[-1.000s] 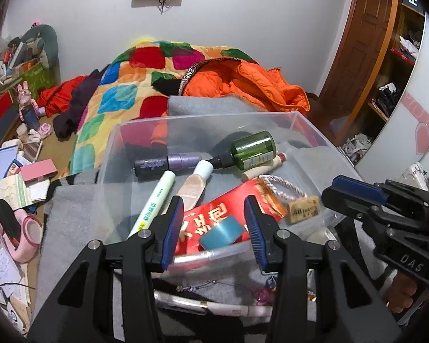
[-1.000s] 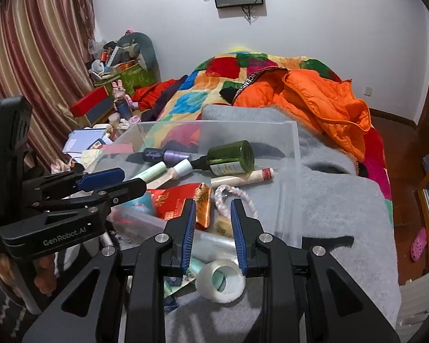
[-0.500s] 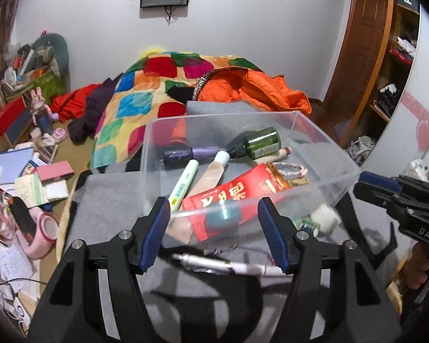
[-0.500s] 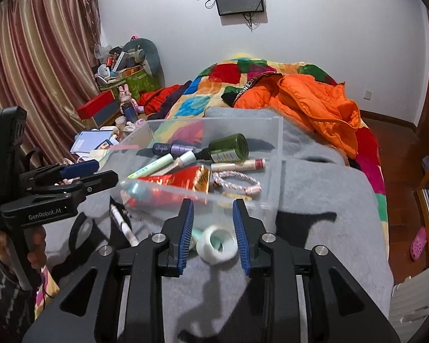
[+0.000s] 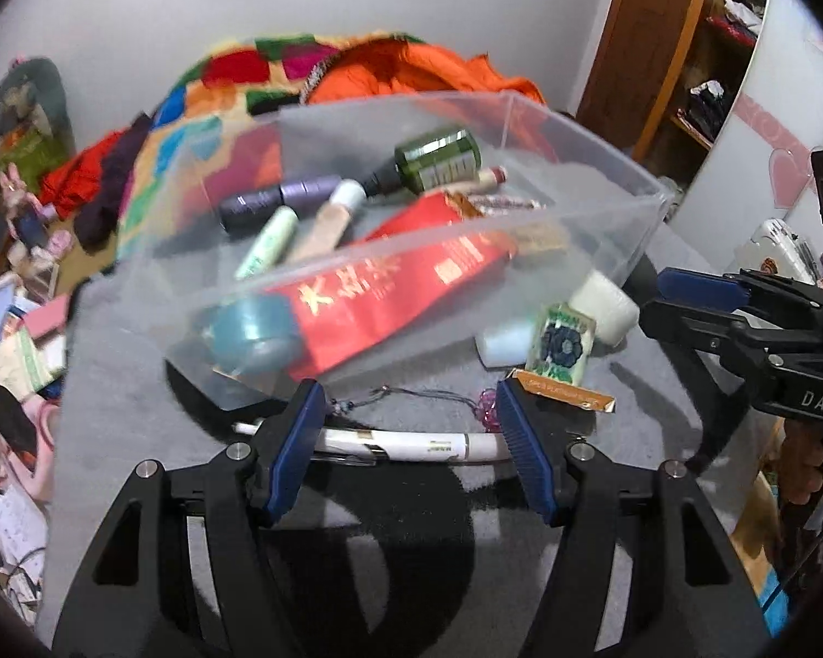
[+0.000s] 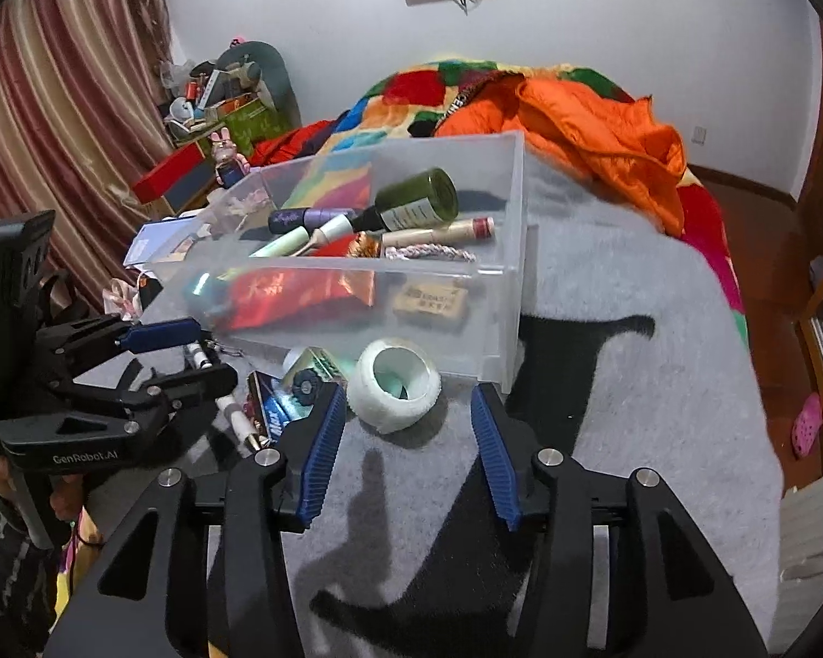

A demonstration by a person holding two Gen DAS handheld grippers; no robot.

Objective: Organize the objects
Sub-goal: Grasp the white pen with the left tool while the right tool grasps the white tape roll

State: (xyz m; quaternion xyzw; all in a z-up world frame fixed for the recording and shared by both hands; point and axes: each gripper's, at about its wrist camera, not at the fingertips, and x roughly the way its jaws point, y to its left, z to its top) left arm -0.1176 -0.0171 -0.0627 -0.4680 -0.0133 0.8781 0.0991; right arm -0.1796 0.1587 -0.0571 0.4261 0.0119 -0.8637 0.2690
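Here the left gripper (image 5: 409, 441) hung over a grey blanket (image 6: 631, 329) spread on the bed, its fingers (image 5: 296, 447) parted about halfway after widening a moment before, and then steady, with nothing gripped. A white pen (image 5: 406, 443) lay crosswise on the blanket between and just beyond the fingertips, not pressed by either pad. The right gripper (image 6: 406, 438) also stood part open, its jaws having just been opening, and held nothing; a roll of clear tape (image 6: 395, 390) sat on the blanket just ahead of its fingers (image 6: 323, 452), closer to the left pad, untouched.

Beyond both grippers stood a clear plastic bin (image 6: 499, 296) on the blanket. Inside it lay a green bottle (image 6: 417, 203), a purple tube (image 6: 307, 217), a pale green tube (image 5: 266, 244), a beige tube (image 5: 329, 225), a red packet with gold lettering (image 5: 400, 290), a blue roll of tape (image 5: 252, 332), a braided cord (image 6: 428, 254) and a small tan tag (image 6: 430, 299).

On the blanket in front of the bin, between the two grippers, lay a small card with a dark flower (image 5: 562, 342), a pale blue item (image 5: 502, 342) and a thin cord with a pink bead (image 5: 488, 403). An orange jacket (image 6: 592, 115) and a patchwork quilt (image 5: 219, 88) were heaped behind the bin.
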